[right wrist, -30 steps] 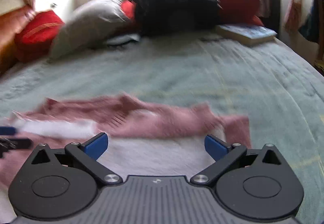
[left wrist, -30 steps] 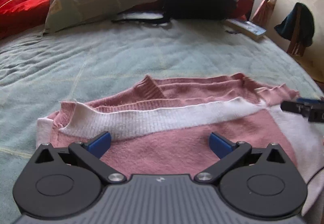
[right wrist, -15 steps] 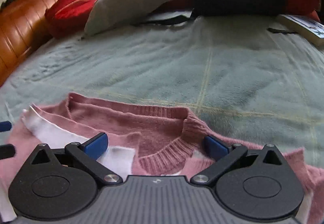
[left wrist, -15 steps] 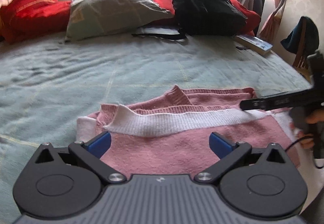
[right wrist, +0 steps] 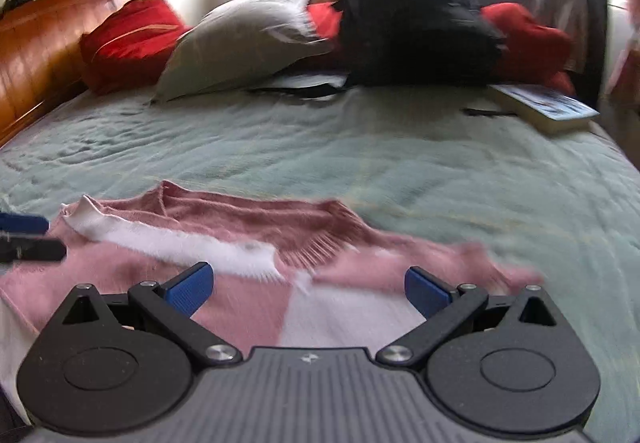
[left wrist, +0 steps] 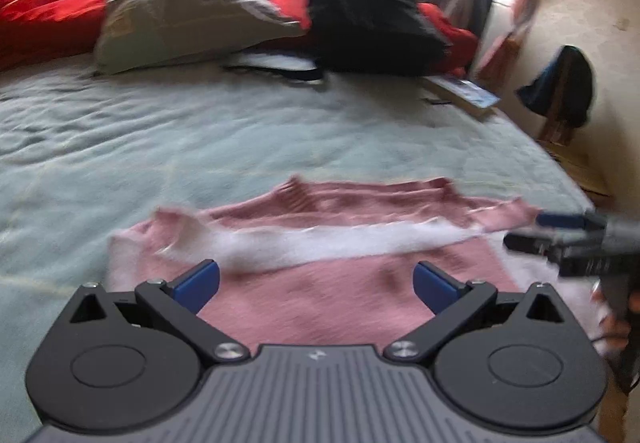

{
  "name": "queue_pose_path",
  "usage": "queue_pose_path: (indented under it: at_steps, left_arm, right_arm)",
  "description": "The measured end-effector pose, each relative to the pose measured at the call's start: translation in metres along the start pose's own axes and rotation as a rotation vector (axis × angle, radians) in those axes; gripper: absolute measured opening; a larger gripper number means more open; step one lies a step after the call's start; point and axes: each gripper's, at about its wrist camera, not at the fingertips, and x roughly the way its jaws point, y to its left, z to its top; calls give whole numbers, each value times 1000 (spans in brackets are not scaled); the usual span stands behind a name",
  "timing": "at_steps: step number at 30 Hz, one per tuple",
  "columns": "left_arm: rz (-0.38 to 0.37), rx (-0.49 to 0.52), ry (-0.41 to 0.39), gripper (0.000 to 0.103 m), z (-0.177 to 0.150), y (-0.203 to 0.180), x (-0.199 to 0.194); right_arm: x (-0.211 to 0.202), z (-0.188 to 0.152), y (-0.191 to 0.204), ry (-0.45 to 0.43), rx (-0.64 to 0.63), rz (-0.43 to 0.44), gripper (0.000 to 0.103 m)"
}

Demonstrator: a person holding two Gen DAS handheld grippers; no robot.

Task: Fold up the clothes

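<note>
Sweater (left wrist: 328, 283): pink-and-white knit, folded flat on green bedspread (left wrist: 240, 131).
Left gripper (left wrist: 316, 283): spread wide, empty, over sweater.
Right gripper (right wrist: 306, 285): released, empty, over sweater.

The pink and white knitted sweater (left wrist: 320, 259) lies flat on the pale green bed cover (left wrist: 240, 131), near the front edge of the bed. Both grippers are over it, the left gripper (left wrist: 316, 283) beside the right gripper (right wrist: 306, 285). At the far edge of the bed sit the big grey pillow (right wrist: 244, 43) and, right of it, the black backpack (right wrist: 416, 27). The thick paperback book (right wrist: 544, 107) lies near the far right corner.
</note>
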Motion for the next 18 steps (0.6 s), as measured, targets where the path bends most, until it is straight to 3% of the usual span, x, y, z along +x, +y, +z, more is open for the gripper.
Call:
queue_pose_path:
  at_steps: [3,6,12,16,18]
  left_arm:
    - [-65,32,9,102,15,-10,12]
    - [-91,45,36,102,27,-16,41]
    - [-16,6,111,102,36,-4,105]
    - [7,-41,131,102,35,6,128]
    - [29,11,147,102,38,-1,128]
  right_arm:
    - [-10,-17,-12,-6,57,-34,103]
    - [-9,-32,-20,-2,99,-13,103]
    - [0,-53,-18,-14,55,6,103]
    - [3,-56,-18,-31,27,14,103]
    - [3,-57,-18,-37,32,16,103]
